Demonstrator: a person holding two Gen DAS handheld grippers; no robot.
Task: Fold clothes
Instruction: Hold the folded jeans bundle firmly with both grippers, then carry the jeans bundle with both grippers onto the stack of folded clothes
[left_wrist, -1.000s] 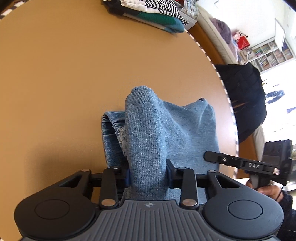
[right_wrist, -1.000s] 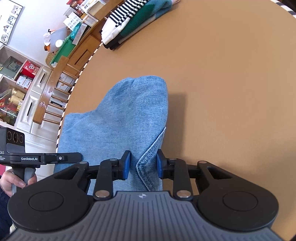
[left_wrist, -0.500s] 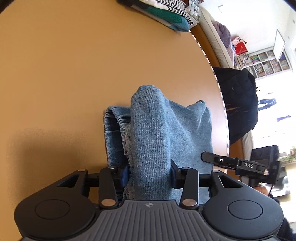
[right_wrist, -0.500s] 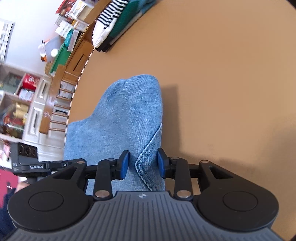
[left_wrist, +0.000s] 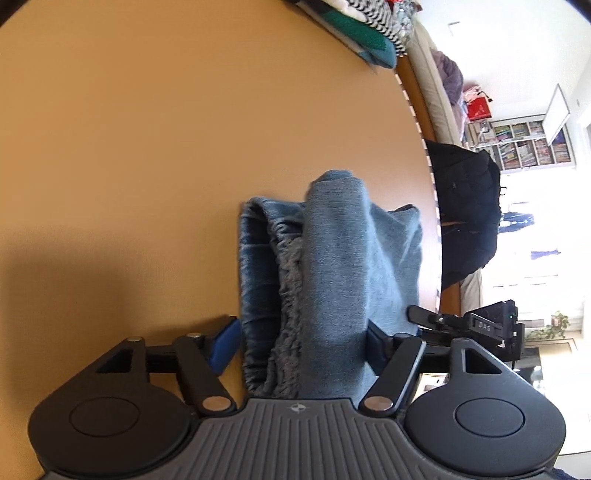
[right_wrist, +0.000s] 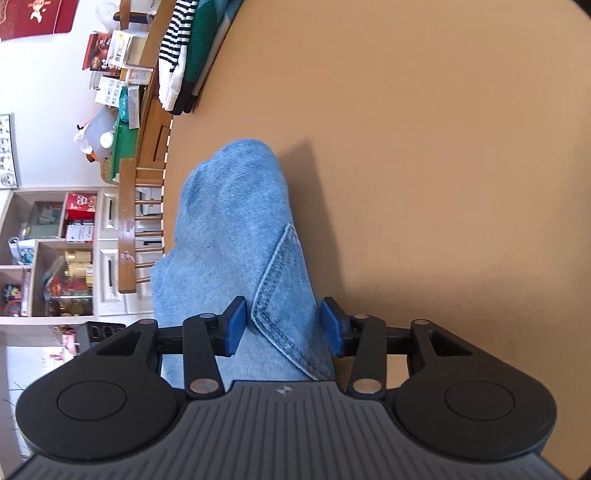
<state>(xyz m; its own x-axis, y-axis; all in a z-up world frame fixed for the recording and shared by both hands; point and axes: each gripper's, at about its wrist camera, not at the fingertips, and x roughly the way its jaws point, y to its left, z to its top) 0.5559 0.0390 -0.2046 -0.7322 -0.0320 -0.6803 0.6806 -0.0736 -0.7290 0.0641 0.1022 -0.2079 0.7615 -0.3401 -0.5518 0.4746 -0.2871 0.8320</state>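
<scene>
On the tan worktop (left_wrist: 155, 140), near its right-hand edge in my left view, the folded denim garment (left_wrist: 332, 266) lies with a raised ridge running away from both cameras. My left gripper (left_wrist: 299, 343) has its jaws opening, the left pad clear of the cloth and the other seemingly still brushing it. My right gripper (right_wrist: 282, 325) is opening too, the pocket seam between pads that no longer press. I judge the risk to be the ridge: let go while humped, it may slump sideways and spoil the fold. Backing out carelessly could snag the frayed hem.
</scene>
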